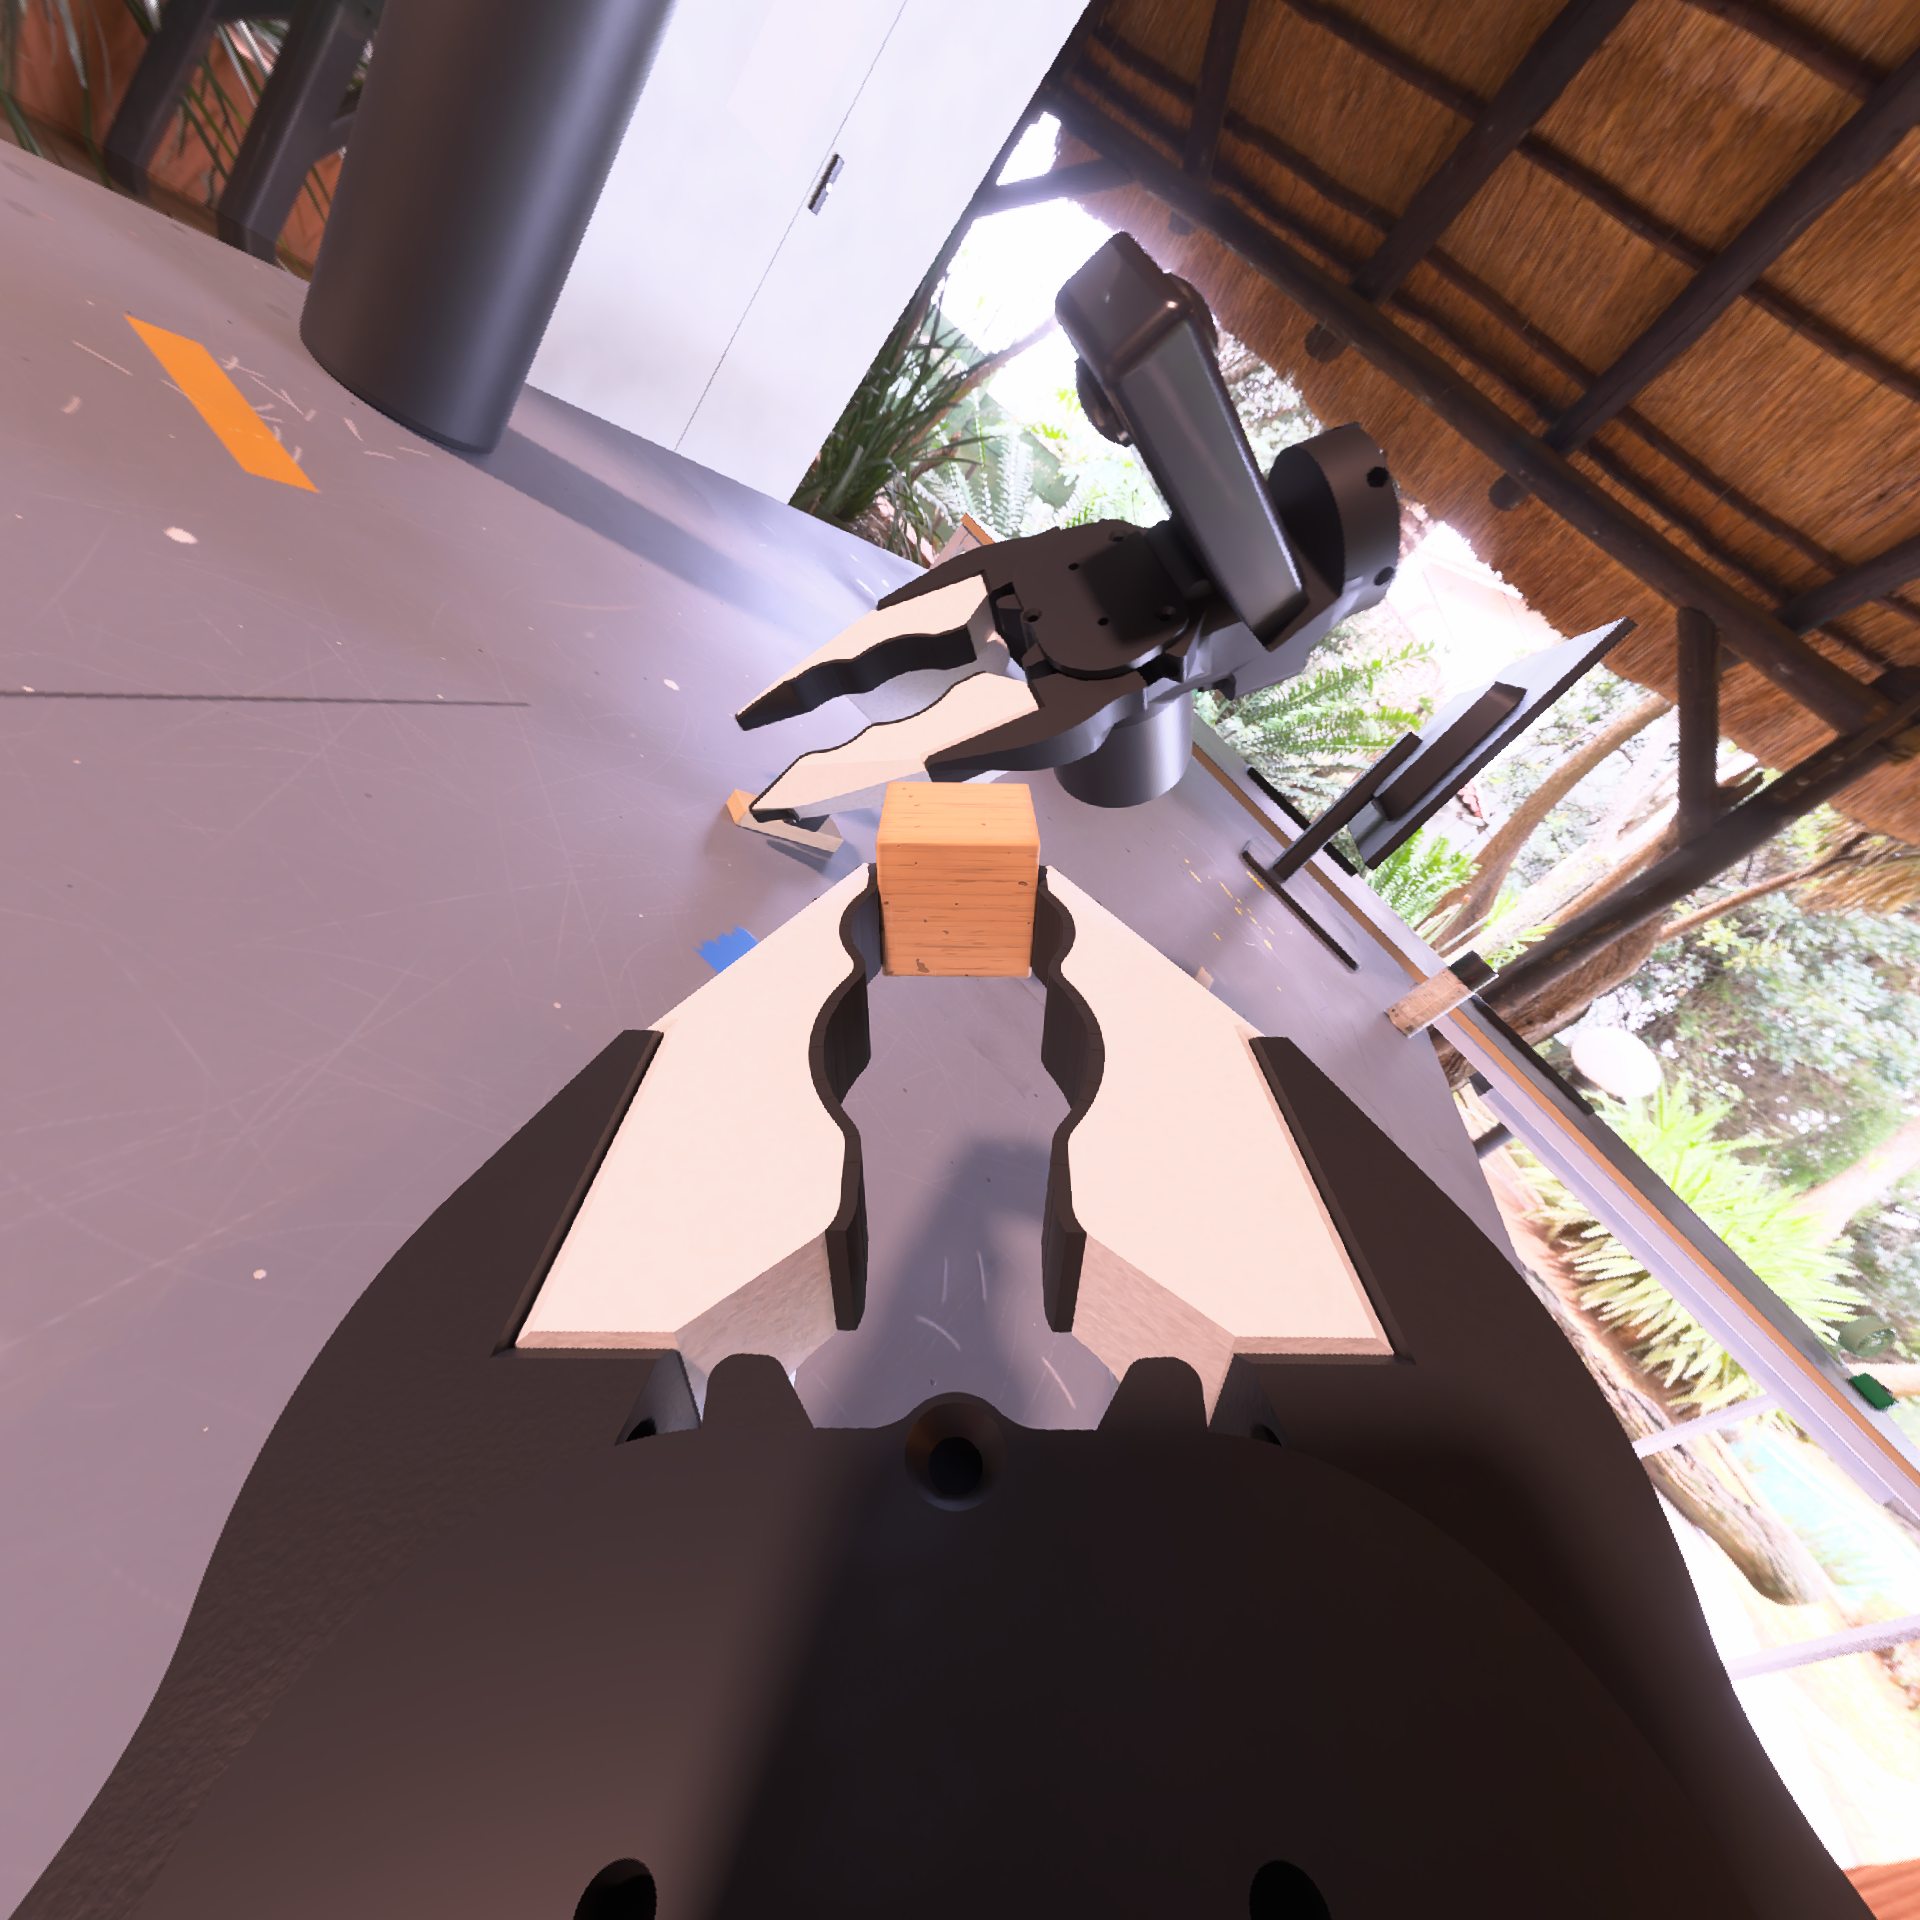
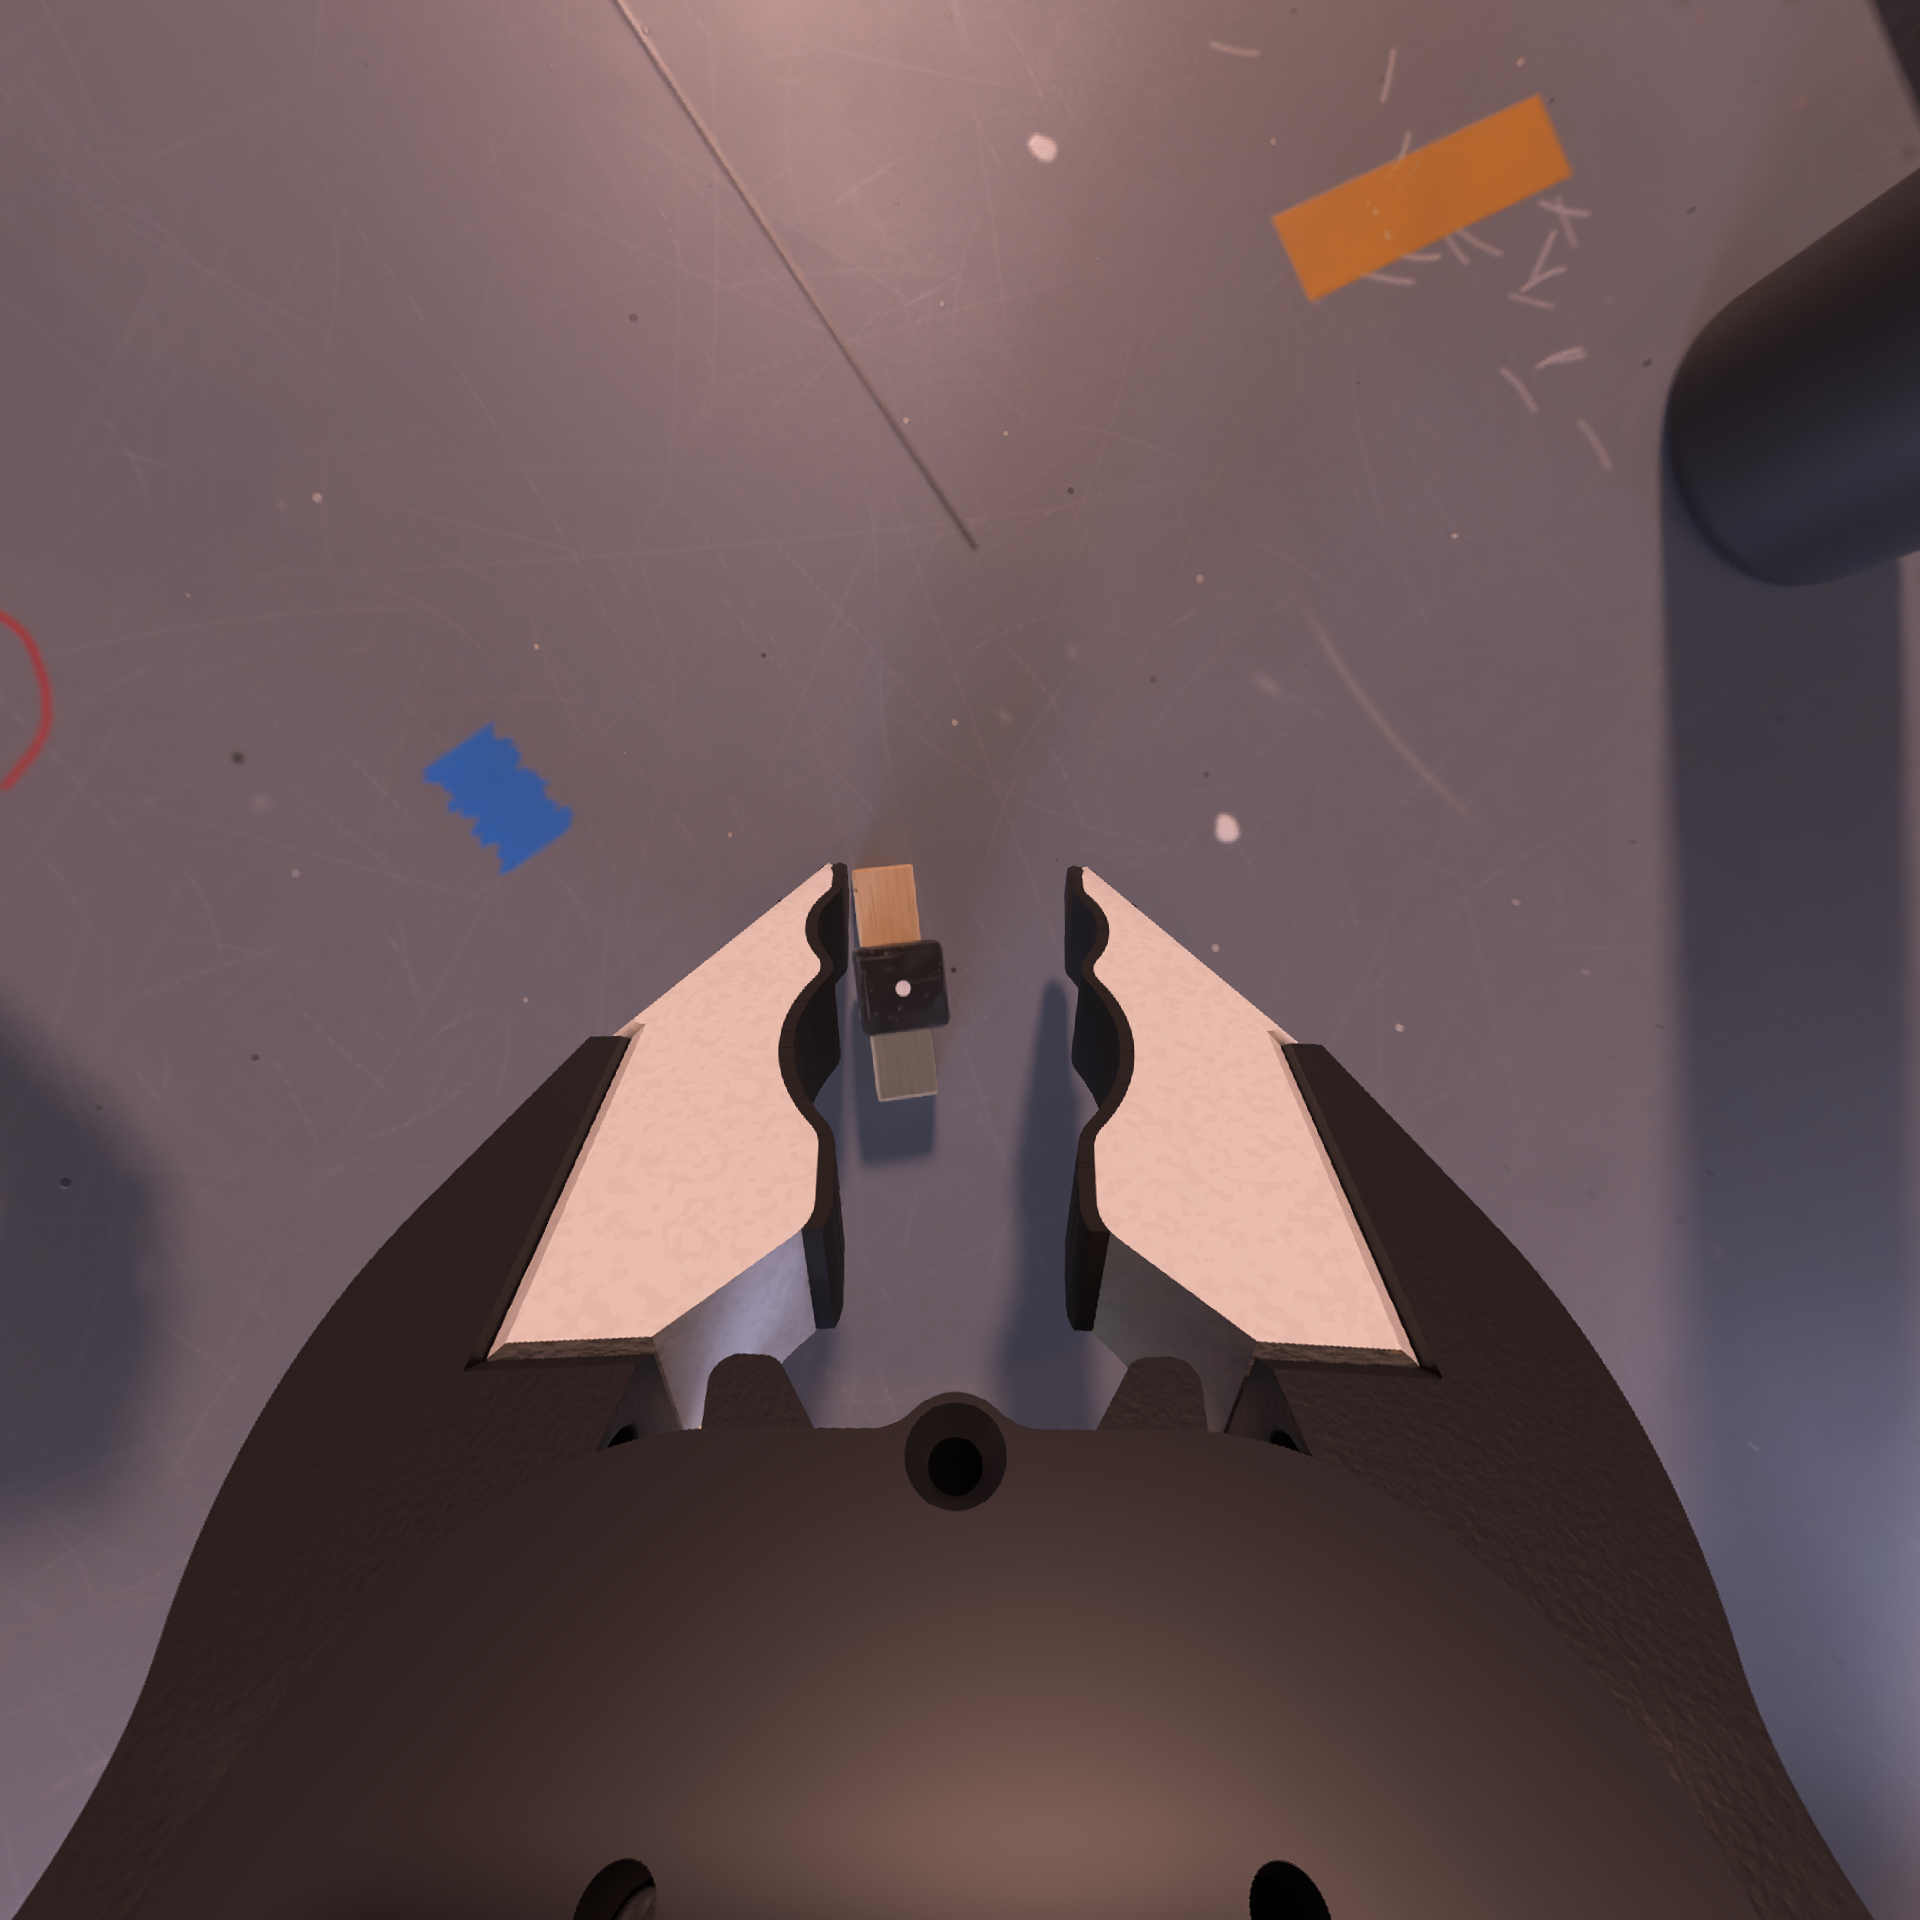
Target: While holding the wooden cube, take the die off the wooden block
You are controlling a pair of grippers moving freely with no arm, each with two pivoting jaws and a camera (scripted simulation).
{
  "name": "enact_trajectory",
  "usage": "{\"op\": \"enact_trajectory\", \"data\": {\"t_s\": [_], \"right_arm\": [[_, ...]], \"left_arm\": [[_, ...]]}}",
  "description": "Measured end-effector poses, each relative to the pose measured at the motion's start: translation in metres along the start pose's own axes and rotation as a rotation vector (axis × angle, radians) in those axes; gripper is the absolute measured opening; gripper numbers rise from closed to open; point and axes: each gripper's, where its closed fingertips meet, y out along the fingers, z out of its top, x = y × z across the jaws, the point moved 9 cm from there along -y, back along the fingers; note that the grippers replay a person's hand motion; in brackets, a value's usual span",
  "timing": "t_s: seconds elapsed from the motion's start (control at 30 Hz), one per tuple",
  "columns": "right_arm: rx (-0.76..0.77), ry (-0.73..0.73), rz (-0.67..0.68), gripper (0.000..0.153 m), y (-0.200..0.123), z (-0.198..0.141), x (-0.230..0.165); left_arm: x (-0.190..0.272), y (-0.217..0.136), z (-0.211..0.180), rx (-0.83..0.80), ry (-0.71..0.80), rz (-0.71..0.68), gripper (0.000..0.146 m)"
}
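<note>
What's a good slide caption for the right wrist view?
Open right tongs poised above a black die sitting on a small wooden block on the scuffed grey table.

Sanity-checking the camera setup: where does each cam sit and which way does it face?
Left wrist view: on the left tool, looking low across the grey table; own fingers clamp the wooden cube; the right tool shows beyond.
Right wrist view: on the right tool, looking down at the die on the wooden block; own fingers open.
Shared: blue tape, orange tape, block.
</note>
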Motion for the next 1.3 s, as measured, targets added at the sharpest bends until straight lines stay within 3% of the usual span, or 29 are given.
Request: {"op": "enact_trajectory", "data": {"t_s": [0.17, 0.57, 0.77, 0.9, 1.03, 1.3], "right_arm": [[-0.037, -0.031, -0.044, 0.043, -0.003, -0.001, -0.006], [-0.067, -0.147, 0.004, 0.02, -0.008, -0.007, -0.009], [-0.049, -0.121, 0.008, 0.035, -0.007, -0.007, -0.006], [-0.027, -0.107, 0.04, 0.02, -0.006, -0.01, -0.006], [-0.042, -0.126, 0.026, 0.019, -0.009, -0.014, -0.007], [0.024, -0.096, -0.063, 0.019, -0.049, -0.041, 0.0]], "left_arm": [[0.0, 0.001, 0.0, -0.013, -0.003, -0.01, 0.028], [-0.001, 0.0, 0.0, -0.02, 0.007, 0.01, 0.028], [-0.001, 0.0, 0.0, -0.022, 0.007, 0.01, 0.028], [-0.001, 0.0, 0.0, -0.026, 0.008, 0.012, 0.028], [-0.002, 0.0, 0.001, -0.048, 0.01, 0.024, 0.028], [-0.007, -0.002, 0.002, -0.084, -0.001, 0.048, 0.028]]}}
